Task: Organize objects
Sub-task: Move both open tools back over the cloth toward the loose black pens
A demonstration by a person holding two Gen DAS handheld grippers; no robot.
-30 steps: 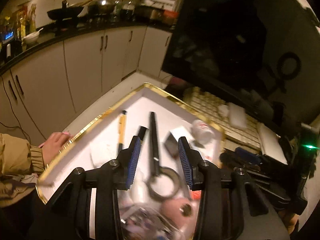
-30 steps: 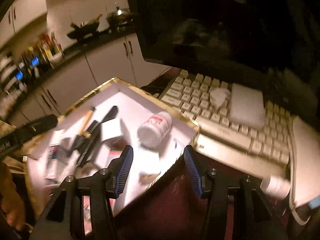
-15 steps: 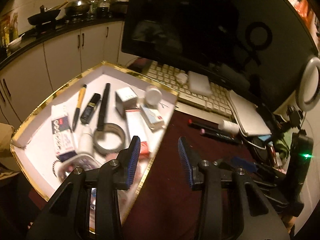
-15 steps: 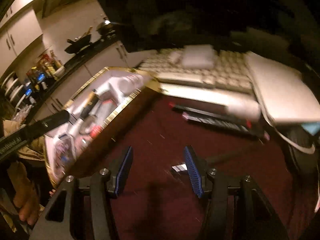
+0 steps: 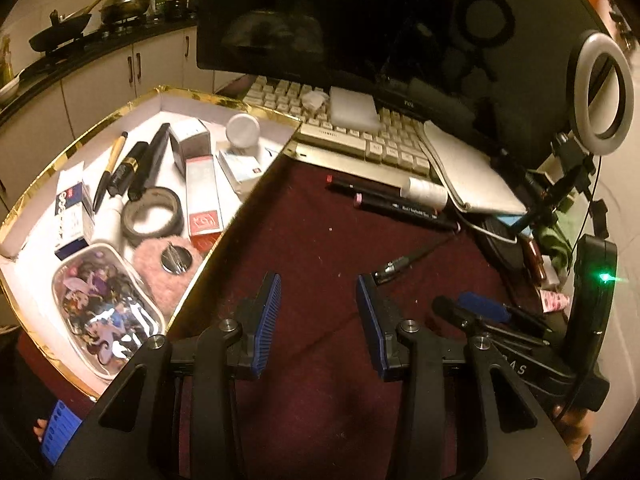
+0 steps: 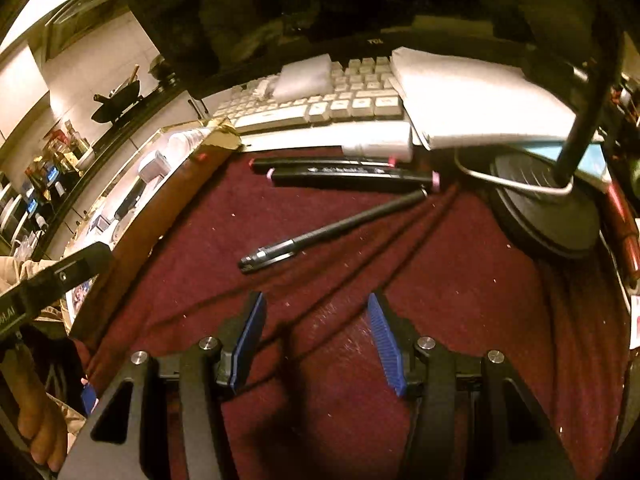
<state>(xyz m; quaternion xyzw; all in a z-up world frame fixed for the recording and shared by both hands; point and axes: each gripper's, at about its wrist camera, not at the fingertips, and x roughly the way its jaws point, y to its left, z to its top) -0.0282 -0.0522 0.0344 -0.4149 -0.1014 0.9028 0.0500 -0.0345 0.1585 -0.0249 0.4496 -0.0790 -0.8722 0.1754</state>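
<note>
A gold-rimmed white box at the left holds pens, small cartons, a tape roll, a pink puff and a clear pouch. On the dark red cloth lie two black markers and a small white bottle. A black pen lies ahead of my right gripper, which is open and empty. My left gripper is open and empty over bare cloth, right of the box. The box's gold corner also shows in the right wrist view.
A beige keyboard with a white sponge block sits under a dark monitor. A white notebook, a ring light and its round black base crowd the right. Kitchen cabinets stand behind.
Both grippers have swung right, away from over the box, and now sit over the red cloth. The black pen has come into the right wrist view. Both stayed open.
</note>
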